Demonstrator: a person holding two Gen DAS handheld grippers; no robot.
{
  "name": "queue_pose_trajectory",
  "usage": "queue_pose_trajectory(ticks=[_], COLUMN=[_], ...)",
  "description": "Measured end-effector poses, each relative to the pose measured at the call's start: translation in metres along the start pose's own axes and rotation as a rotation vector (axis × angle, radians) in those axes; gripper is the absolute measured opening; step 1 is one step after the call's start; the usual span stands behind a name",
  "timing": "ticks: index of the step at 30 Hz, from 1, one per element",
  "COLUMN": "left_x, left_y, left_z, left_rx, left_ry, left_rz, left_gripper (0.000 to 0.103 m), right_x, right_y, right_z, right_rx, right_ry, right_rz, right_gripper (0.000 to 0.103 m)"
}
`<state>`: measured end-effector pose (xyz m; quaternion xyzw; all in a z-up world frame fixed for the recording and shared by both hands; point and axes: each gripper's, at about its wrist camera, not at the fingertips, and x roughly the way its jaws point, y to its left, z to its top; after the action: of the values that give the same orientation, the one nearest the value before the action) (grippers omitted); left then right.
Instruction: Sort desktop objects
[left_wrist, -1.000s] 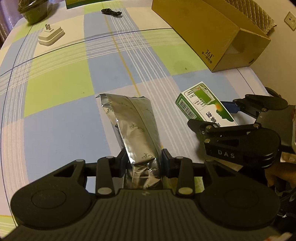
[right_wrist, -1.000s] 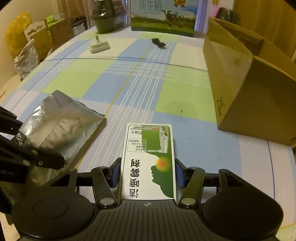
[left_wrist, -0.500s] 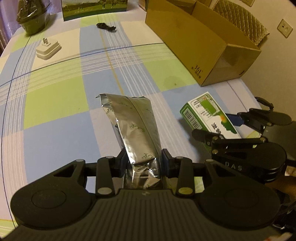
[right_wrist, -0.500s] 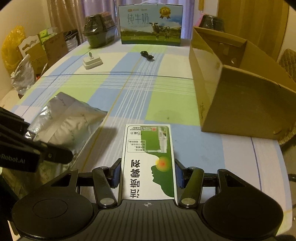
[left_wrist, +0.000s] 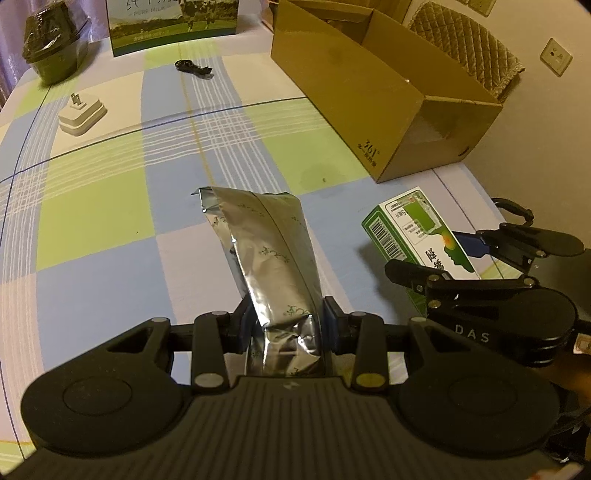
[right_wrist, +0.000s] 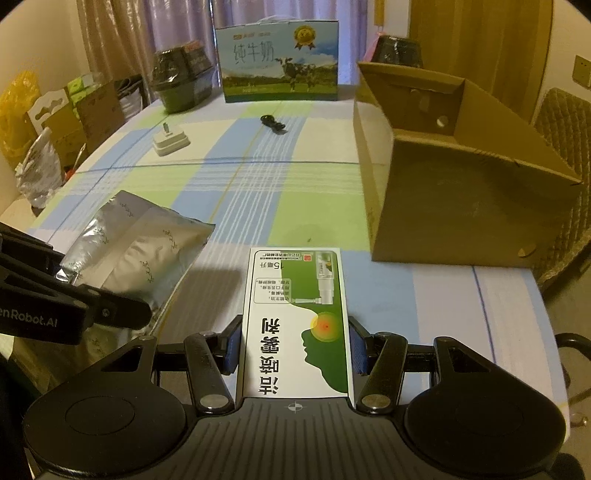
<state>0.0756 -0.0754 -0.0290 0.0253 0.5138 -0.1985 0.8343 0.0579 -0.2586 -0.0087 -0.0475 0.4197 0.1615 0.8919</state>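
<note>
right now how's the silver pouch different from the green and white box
The silver pouch is soft, crinkled foil with small printed motifs; the green and white box is a rigid, flat-faced carton with large lettering. The left gripper pinches the pouch at one narrow end, while the right gripper clamps the box across its width. Both are held above the checked tablecloth.

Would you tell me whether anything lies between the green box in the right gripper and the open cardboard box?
Nothing visible does. The green box, clamped in the right gripper, faces bare tablecloth up to the cardboard box. The foil pouch lies off to the left.
</note>
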Motion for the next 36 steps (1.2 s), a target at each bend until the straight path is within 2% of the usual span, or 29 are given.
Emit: queue_pose_trajectory(ticks=[7,12,23,36], left_x=[-0.003,-0.008,-0.019,-0.012], left_y=[-0.010,-0.021,-0.063,-0.101], left_z=[0.010,0.028,0.088,0.152], left_rx=[0.007,0.018,0.086,0.128], left_ry=[-0.019,-0.048,-0.123,-0.164], left_rz=[-0.013,-0.037,-0.111,-0.160], left_gripper=[0.033,0.033,0.033,0.033], right_x=[-0.011,-0.024,-0.069,-0.075], right_y=[-0.012,-0.030,-0.083,-0.135], right_z=[0.004,0.015,0.057,0.101], right_rx=[0.021,0.055,0.104,0.150], right_ry=[-0.021,-0.057,-0.167,-0.207], right_rz=[-0.022,-0.053,-0.137,-0.157], right_gripper=[0.052,0.052,0.052,0.052])
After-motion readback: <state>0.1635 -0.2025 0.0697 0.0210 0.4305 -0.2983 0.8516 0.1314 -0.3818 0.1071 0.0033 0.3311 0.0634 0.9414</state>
